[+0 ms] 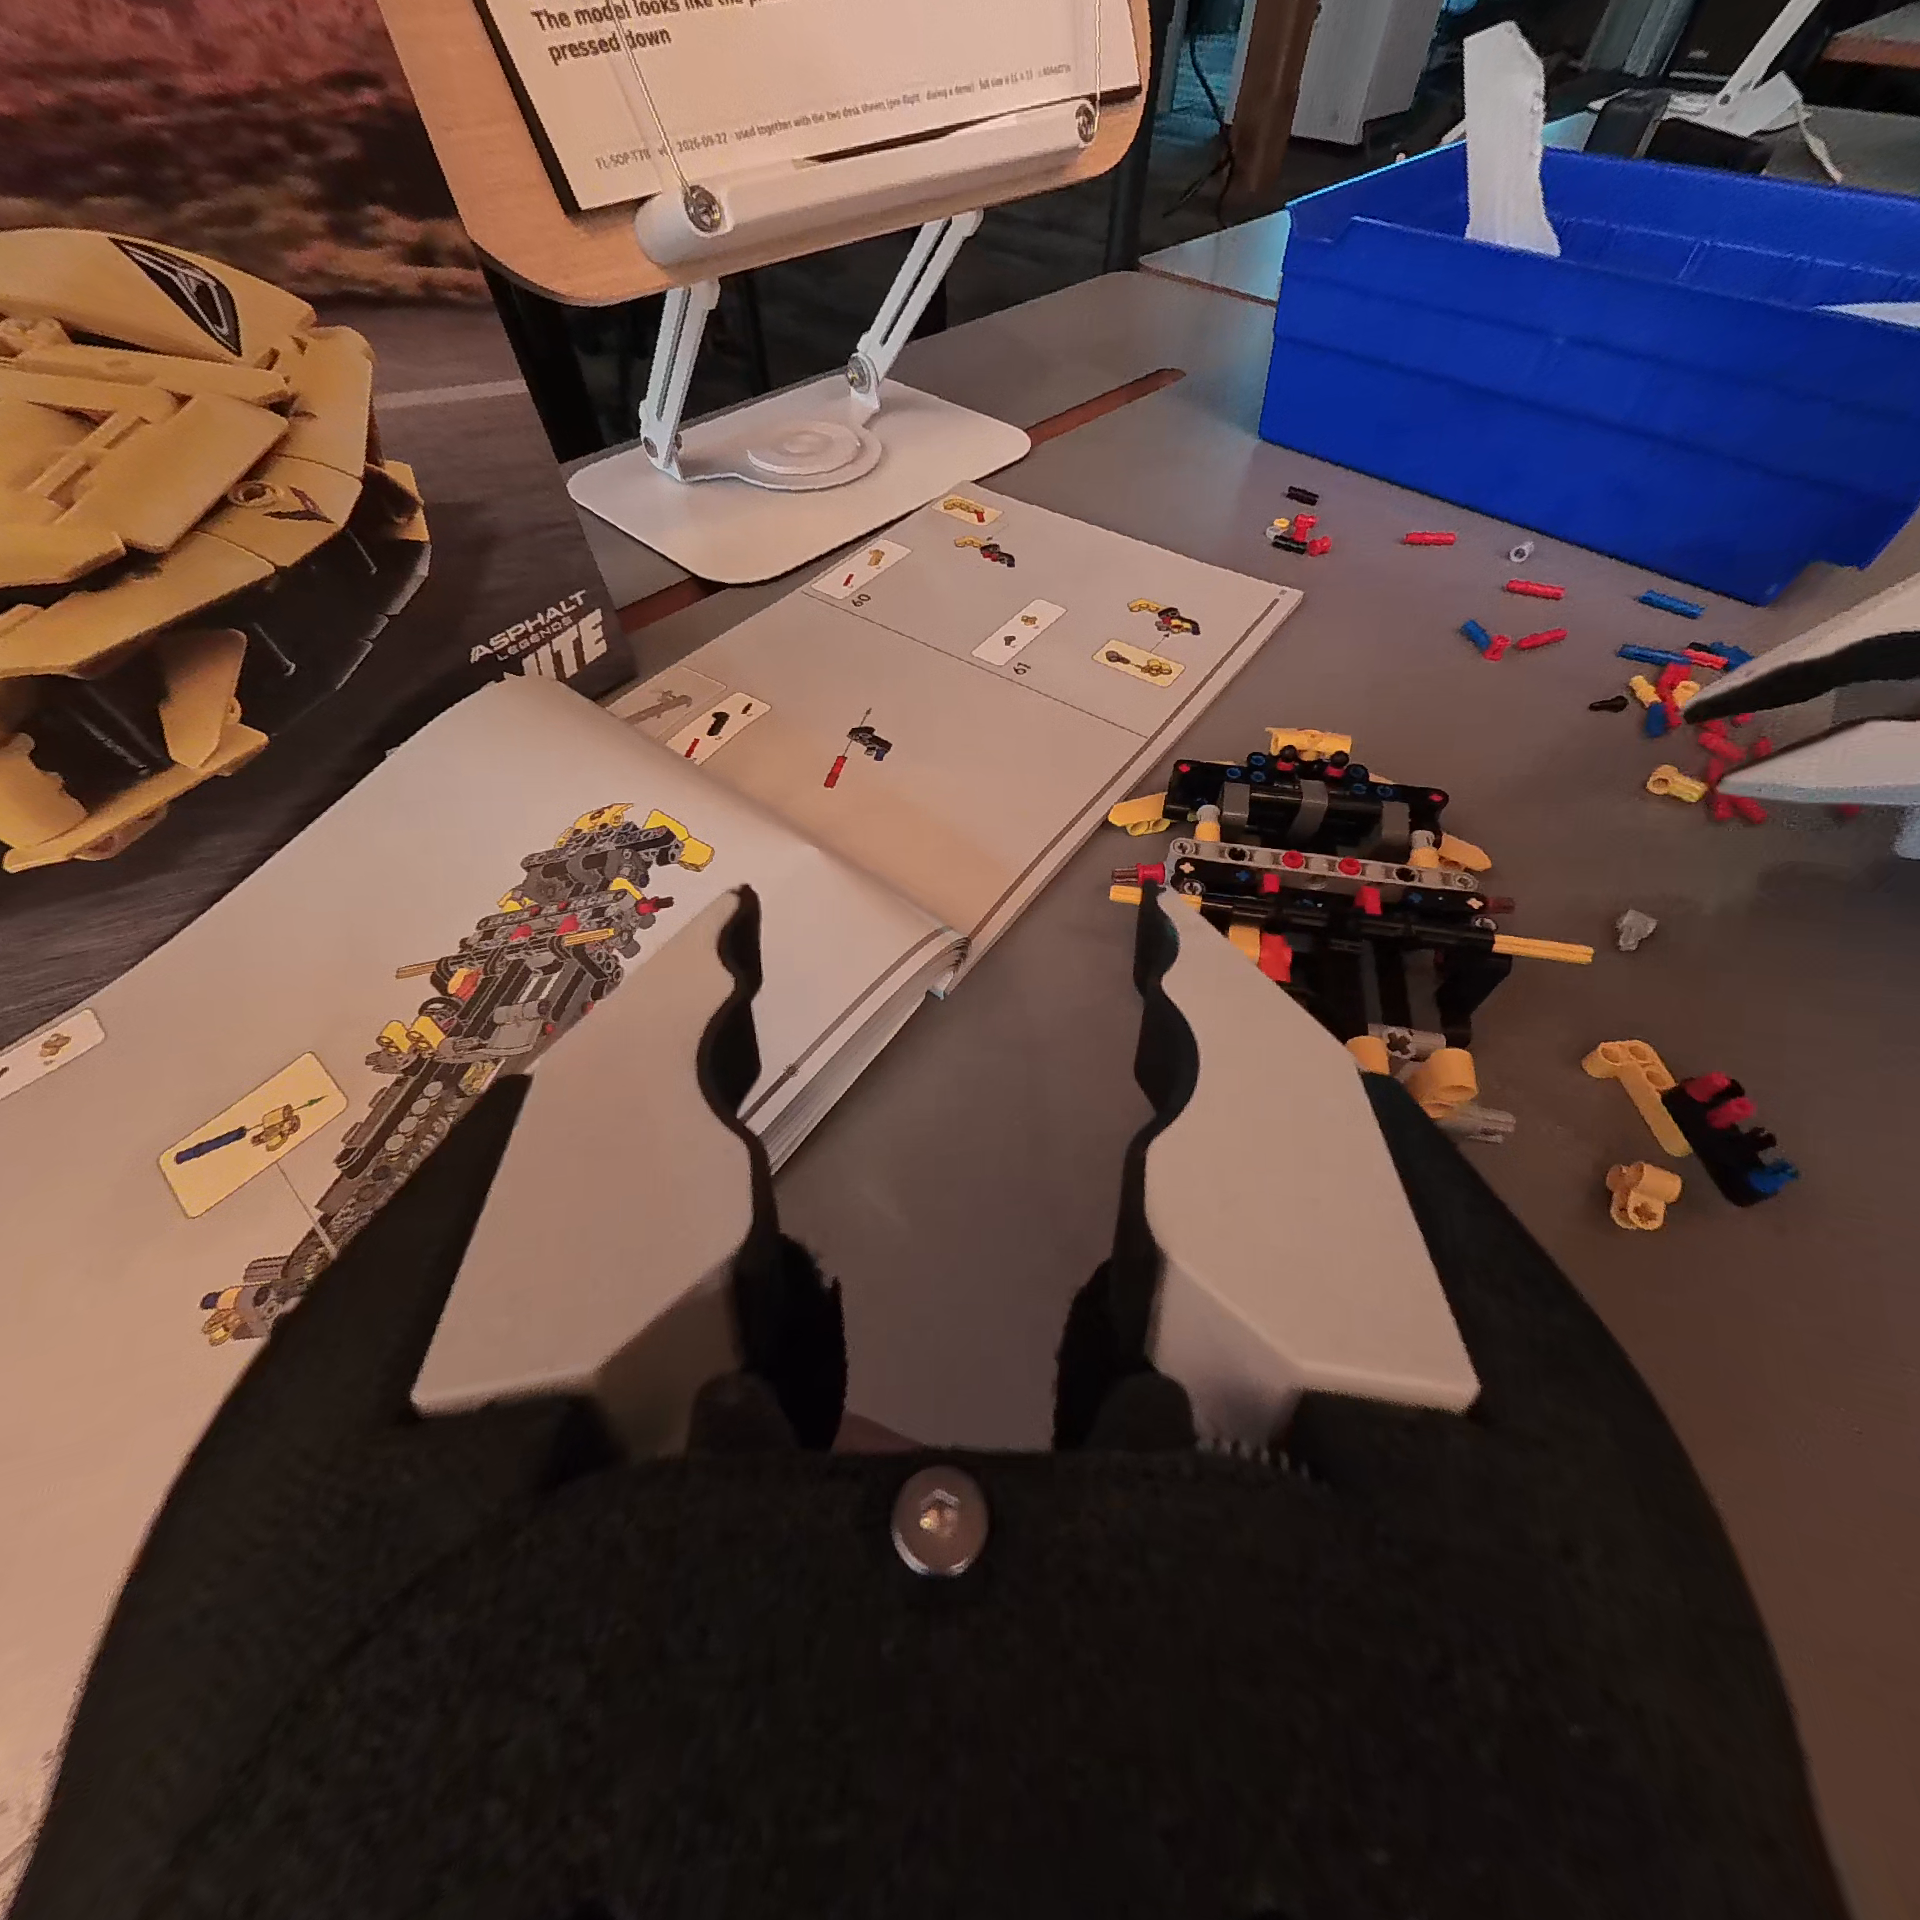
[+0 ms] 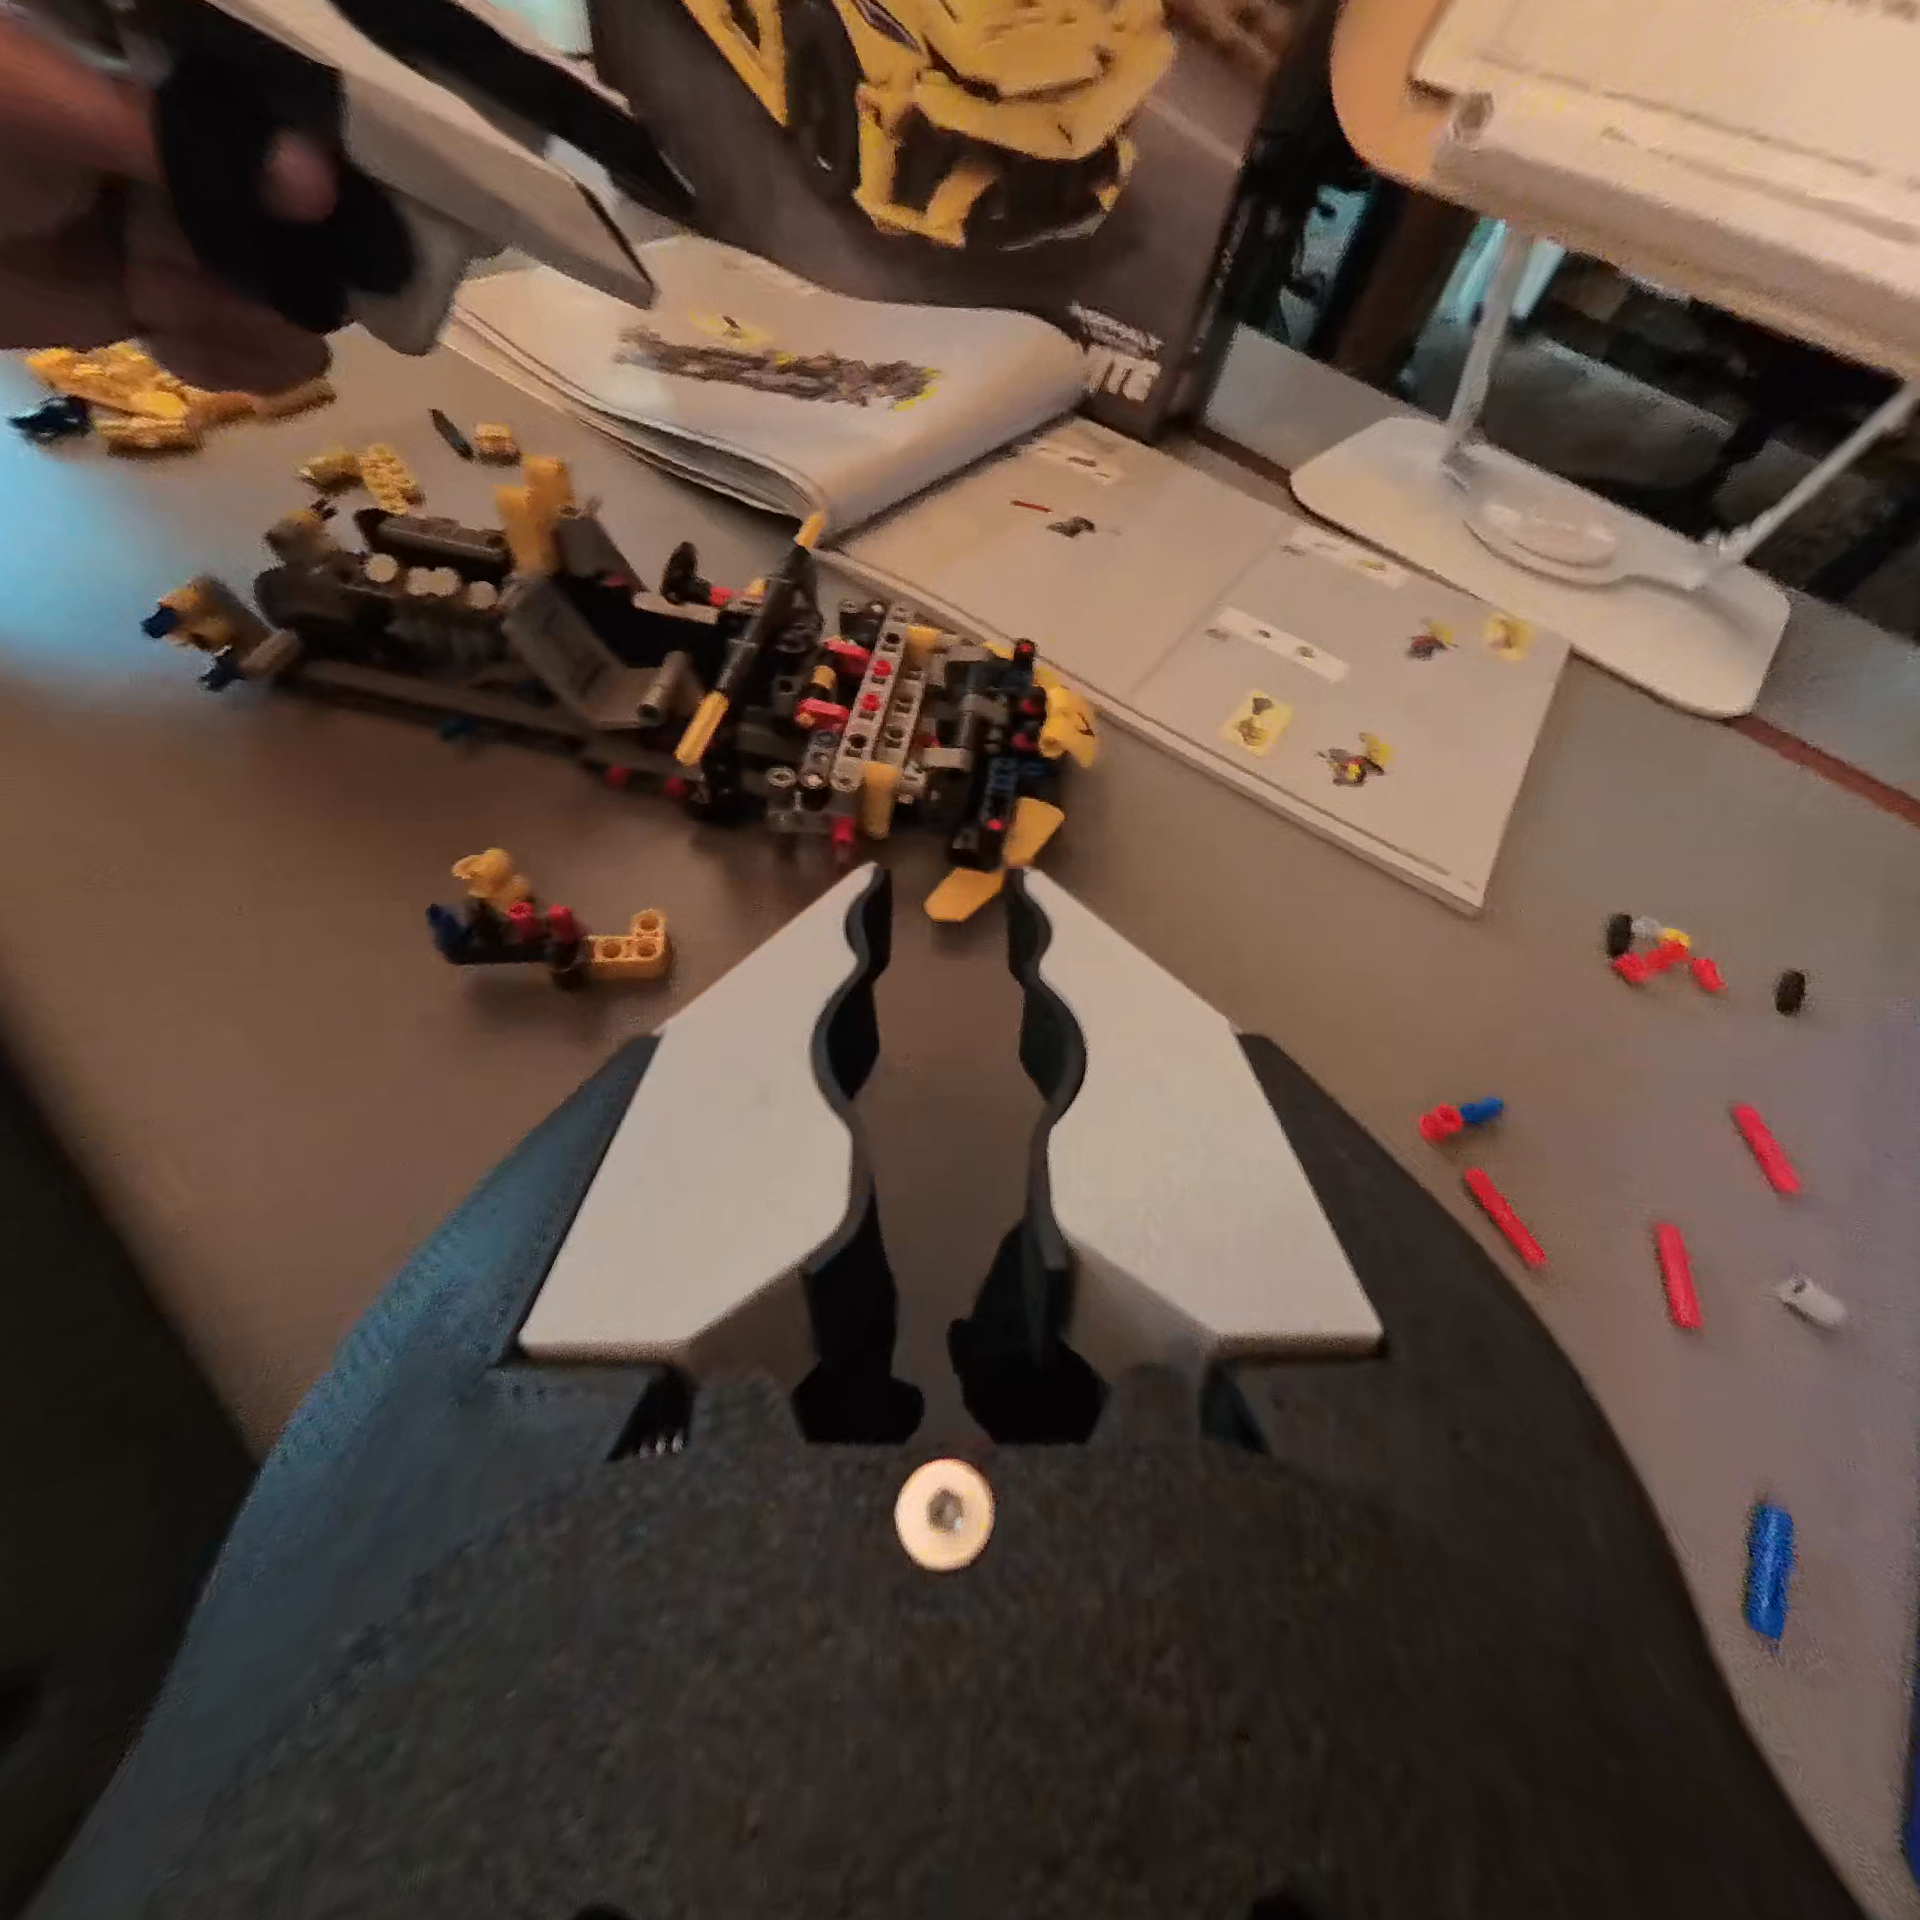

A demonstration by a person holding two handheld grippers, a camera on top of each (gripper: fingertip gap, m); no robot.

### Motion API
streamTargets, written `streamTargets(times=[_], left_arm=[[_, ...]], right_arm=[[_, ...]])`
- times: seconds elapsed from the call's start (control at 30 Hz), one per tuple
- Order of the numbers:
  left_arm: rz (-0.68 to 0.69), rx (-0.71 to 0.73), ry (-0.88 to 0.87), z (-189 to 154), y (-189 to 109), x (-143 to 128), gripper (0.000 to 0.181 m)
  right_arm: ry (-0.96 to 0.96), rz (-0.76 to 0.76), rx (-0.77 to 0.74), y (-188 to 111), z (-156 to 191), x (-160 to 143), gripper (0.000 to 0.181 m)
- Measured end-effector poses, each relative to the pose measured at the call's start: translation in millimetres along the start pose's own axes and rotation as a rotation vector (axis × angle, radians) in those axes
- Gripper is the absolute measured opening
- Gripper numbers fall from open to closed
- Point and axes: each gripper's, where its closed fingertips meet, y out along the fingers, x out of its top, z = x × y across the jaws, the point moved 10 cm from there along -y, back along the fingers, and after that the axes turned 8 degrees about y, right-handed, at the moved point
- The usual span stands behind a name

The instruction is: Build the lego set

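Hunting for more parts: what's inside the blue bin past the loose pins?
Only a white sheet or bag shows, sticking up above the blue bin. The near wall hides the bin's floor, so any parts inside cannot be seen. Red and blue pins lie outside on the table.

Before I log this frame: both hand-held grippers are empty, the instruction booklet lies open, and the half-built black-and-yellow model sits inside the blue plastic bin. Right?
Not quite. The half-built black-and-yellow model sits on the grey table, outside the blue plastic bin, as the left wrist view shows. The rest holds: both hand-held grippers are empty and the instruction booklet lies open.
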Motion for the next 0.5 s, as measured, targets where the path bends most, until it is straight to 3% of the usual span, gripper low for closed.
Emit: streamTargets(times=[0.17, 0.27, 0.37, 0.43, 0.5], left_arm=[[0.003, -0.003, 0.018, -1.2, -0.6, 0.7, 0.074], [-0.038, -0.034, 0.023, -6.2, -4.0, 6.9, 0.074], [-0.085, -0.079, 0.05, -15.6, -8.6, 14.1, 0.074], [-0.073, -0.069, 0.104, -19.0, -8.1, 13.6, 0.073], [-0.047, -0.047, 0.145, -20.0, -5.6, 10.8, 0.072]], right_arm=[[0.191, 0.046, 0.119, -13.6, -10.2, 12.0, 0.023], [0.18, 0.088, 0.159, -16.0, -8.3, 15.3, 0.027], [0.104, 0.142, 0.269, -4.8, 15.2, 11.3, 0.027], [0.041, 0.202, 0.387, 6.6, 41.2, 12.0, 0.027], [-0.047, 0.254, 0.413, 20.5, 63.6, 12.6, 0.026]])
